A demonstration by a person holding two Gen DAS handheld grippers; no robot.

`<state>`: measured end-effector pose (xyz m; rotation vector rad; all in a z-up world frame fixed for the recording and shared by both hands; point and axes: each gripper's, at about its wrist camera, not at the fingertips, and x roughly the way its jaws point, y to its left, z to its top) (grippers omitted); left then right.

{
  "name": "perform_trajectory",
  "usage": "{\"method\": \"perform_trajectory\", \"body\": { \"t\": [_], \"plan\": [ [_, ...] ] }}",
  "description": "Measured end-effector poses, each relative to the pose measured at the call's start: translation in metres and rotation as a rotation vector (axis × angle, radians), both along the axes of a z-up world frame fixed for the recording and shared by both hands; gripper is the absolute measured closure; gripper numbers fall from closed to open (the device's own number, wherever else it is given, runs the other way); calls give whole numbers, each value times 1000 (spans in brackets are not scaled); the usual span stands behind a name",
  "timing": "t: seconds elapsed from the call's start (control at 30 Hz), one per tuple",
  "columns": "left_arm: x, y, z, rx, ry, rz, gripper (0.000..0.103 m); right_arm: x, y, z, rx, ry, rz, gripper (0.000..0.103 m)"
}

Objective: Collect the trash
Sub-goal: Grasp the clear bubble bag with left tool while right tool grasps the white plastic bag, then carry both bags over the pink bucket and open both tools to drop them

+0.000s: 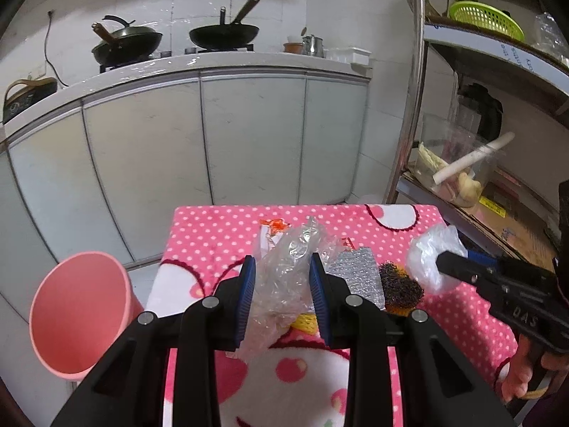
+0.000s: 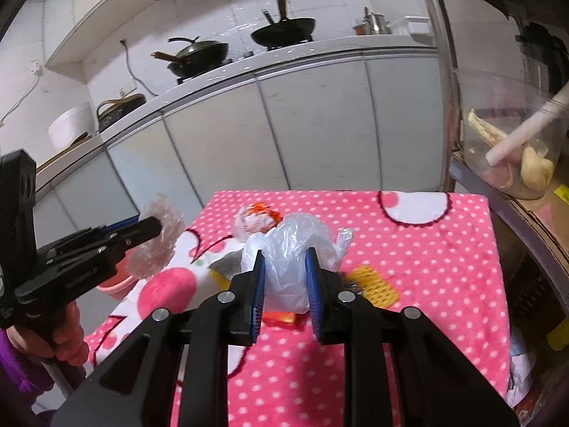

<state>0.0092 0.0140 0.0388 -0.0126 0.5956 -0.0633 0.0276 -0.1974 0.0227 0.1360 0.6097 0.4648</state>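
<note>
Clear wrap (image 1: 284, 277) sits pinched in the left gripper (image 1: 282, 299) above the table's (image 1: 419, 245) left edge, and the white bag (image 2: 291, 259) is clamped in the right gripper (image 2: 286, 284) over the middle, with the scourer (image 1: 400, 291), foil pouch (image 1: 357, 274) and orange wrapper (image 2: 261, 213) lying loose beneath. Best play, I'd say: swing left over the pink bin (image 1: 80, 316) beside that edge, get squarely above the rim, then release. Both are light plastic, so letting go high risks them drifting wide.

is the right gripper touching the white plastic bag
Touching: the right wrist view shows the right gripper with both fingers pressed on the white plastic bag.
</note>
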Motion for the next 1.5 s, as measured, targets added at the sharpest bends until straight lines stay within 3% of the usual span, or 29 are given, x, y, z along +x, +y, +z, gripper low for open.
{"method": "perform_trajectory", "body": {
  "t": [0.73,1.5],
  "plan": [
    [-46,47,20,-24,-88,103,73,-34,47,23,-36,-82,78,81],
    [-72,125,20,-64,-141,214,73,-30,129,41,-82,-102,207,81]
  ]
}}
